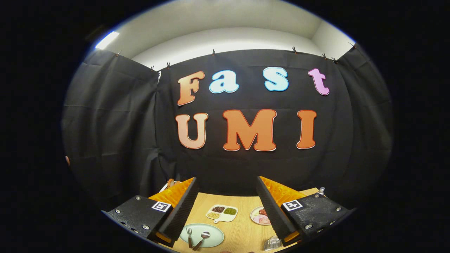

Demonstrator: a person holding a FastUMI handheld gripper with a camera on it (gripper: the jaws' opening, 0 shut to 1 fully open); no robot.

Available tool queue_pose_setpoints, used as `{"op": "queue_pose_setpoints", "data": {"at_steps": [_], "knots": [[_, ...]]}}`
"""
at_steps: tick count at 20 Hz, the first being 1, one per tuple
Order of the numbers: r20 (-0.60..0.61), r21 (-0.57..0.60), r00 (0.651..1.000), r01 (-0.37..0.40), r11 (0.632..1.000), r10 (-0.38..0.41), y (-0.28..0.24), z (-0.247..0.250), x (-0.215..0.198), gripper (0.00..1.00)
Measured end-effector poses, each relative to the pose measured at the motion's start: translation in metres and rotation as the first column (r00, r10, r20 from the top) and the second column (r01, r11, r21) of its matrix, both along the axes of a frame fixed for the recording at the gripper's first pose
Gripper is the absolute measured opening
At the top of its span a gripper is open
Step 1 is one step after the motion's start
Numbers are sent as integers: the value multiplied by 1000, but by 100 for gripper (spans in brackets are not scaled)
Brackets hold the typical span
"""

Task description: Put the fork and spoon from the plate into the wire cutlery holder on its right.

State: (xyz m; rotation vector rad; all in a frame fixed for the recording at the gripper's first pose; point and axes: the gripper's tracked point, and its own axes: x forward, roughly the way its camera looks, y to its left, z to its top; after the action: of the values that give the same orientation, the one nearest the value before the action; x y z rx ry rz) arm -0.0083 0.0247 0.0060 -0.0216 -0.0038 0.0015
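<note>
— What sits closest to the camera?

— The gripper (225, 196) itself, low in the frame. Its two fingers (182, 207) stand wide apart, one at lower left and one at lower right, and nothing is held between them.

— And the things to be moved?

— Down at the bottom, between the fingers and nearer the left one, lies a pale green plate (214, 238) on the wooden table (242, 232). The fork (189, 237) lies on the plate's left part, tines pointing away from the camera. The spoon (201, 239) lies just beside it on the right, its bowl toward the plate's middle and its handle slanting down toward the fork's handle.

— Where is the holder?

— The wire cutlery holder (272, 243) is at the bottom right, close under the right finger, partly hidden by it. It is well apart from the plate, with bare table between them.

— Anything else on the table?

— Further up the frame, beyond the plate, a small divided dish (222, 213) holds dark, green and yellowish portions. To its right a round plate of food (259, 216) is partly covered by the right finger. A small metal-topped object (321, 190) stands at the table's far right edge.

— Behind all that?

— The booth's black cloth wall (116, 133) fills the middle of the frame.
</note>
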Motion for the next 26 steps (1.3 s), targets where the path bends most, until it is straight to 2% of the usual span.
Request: {"op": "queue_pose_setpoints", "data": {"at_steps": [8, 11, 13, 15, 20, 23, 26], "knots": [[-118, -11, 993, 2, 1000, -3, 24, -39, 14, 99], [-220, -29, 975, -12, 1000, 6, 39, -73, 21, 99], [-312, -33, 950, -31, 999, 19, 49, -99, 23, 99], [-428, -30, 903, -43, 999, 26, 56, -134, 25, 99], [-709, 64, 701, -53, 997, 83, 72, -227, 17, 97], [-802, 63, 591, -69, 996, 92, 80, -269, 13, 94], [-863, 63, 497, -72, 995, 90, 87, -302, 17, 87]]}}
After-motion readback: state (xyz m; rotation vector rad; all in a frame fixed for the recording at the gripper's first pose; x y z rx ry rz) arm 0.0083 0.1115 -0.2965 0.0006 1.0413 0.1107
